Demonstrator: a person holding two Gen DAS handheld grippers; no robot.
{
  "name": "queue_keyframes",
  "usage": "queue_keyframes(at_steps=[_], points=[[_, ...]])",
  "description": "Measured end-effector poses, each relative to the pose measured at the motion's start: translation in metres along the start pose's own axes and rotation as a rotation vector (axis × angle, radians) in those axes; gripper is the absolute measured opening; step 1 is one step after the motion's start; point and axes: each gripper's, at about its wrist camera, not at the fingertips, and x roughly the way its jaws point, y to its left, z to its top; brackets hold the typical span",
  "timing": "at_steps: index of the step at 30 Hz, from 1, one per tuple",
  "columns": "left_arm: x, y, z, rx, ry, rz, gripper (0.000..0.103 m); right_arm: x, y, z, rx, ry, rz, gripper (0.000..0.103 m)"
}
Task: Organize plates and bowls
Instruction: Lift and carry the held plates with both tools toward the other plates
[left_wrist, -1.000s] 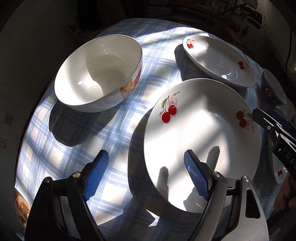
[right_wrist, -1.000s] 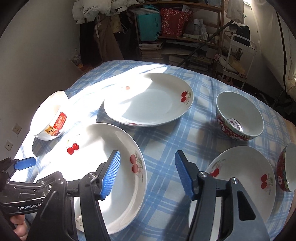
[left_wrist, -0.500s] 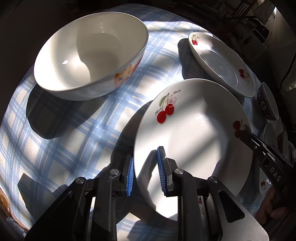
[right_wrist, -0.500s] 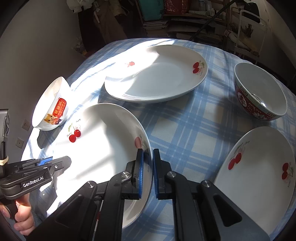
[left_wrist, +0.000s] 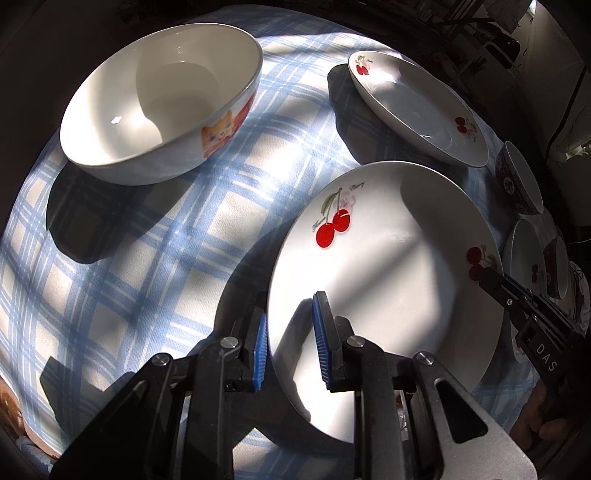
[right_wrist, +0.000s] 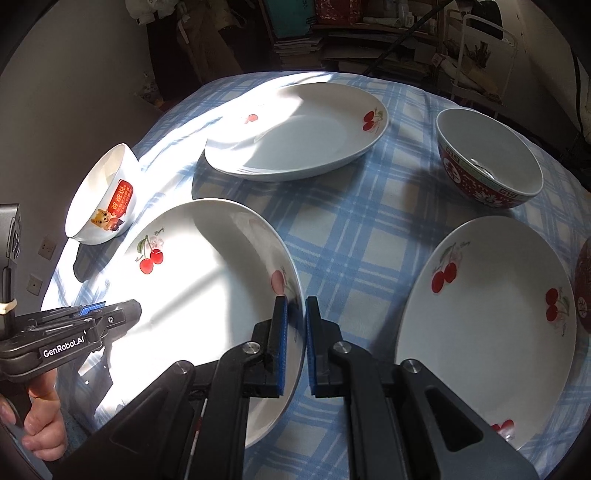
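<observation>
White porcelain fills both views: your left gripper (left_wrist: 290, 341) pinches the near-left rim of the cherry plate (left_wrist: 384, 266), one blue pad under the edge and one inside, while your right gripper (right_wrist: 295, 345) clamps the same plate's opposite rim. That plate sits on the blue checked tablecloth (right_wrist: 351, 229) between the cat bowl (left_wrist: 159, 107) and a second cherry plate (right_wrist: 491, 317). A third plate (right_wrist: 295, 129) and a red bowl (right_wrist: 487, 162) lie farther back.

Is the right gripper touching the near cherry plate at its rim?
Touching. In the right wrist view the right gripper has both blue pads closed on the near cherry plate's rim.
</observation>
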Motion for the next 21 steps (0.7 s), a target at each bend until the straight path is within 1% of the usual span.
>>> queue_keyframes(at_steps=[11,15,19,21], points=[[0.001,-0.029,-0.021,0.105,0.028,0.003,0.023,-0.021,-0.019,-0.033,0.06,0.033,-0.034,0.011],[0.001,-0.037,-0.024,0.127,0.029,0.015,0.023,-0.023,-0.021,-0.042,0.071,0.054,-0.046,0.011],[0.003,-0.042,-0.028,0.139,0.039,0.001,0.023,-0.025,-0.022,-0.053,0.09,0.073,-0.066,0.012],[0.006,-0.046,-0.03,0.158,0.05,0.008,0.023,-0.028,-0.023,-0.058,0.102,0.085,-0.077,0.012]])
